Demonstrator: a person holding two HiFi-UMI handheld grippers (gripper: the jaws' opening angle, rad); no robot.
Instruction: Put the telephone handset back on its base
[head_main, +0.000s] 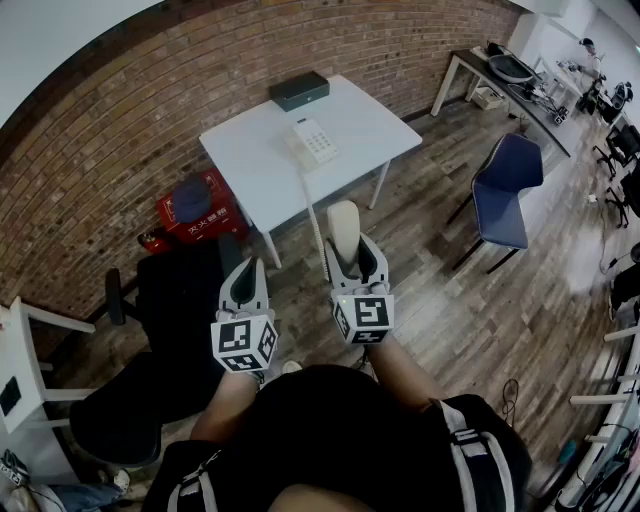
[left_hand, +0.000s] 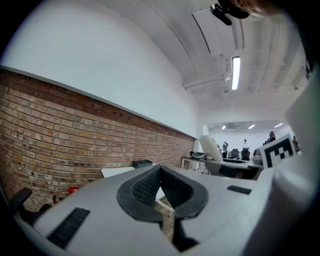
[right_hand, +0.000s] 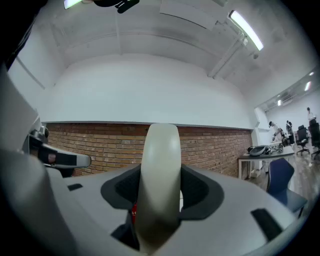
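Note:
The cream telephone handset (head_main: 343, 228) stands upright between the jaws of my right gripper (head_main: 346, 262), which is shut on it, held in the air over the wooden floor short of the table. In the right gripper view the handset (right_hand: 161, 155) fills the gap between the dark pads of the right gripper (right_hand: 160, 192). Its thin cord (head_main: 315, 215) runs up to the white telephone base (head_main: 313, 142) on the white table (head_main: 255, 170). My left gripper (head_main: 245, 272) hangs beside it to the left, with its tips touching and nothing held. The left gripper (left_hand: 160, 169) appears the same in its own view.
A dark flat box (head_main: 299, 90) lies at the table's far edge by the brick wall. A red box (head_main: 203, 210) sits on the floor left of the table. A black office chair (head_main: 165, 330) is at my left, a blue chair (head_main: 507, 190) to the right, and another desk (head_main: 505, 85) at the back right.

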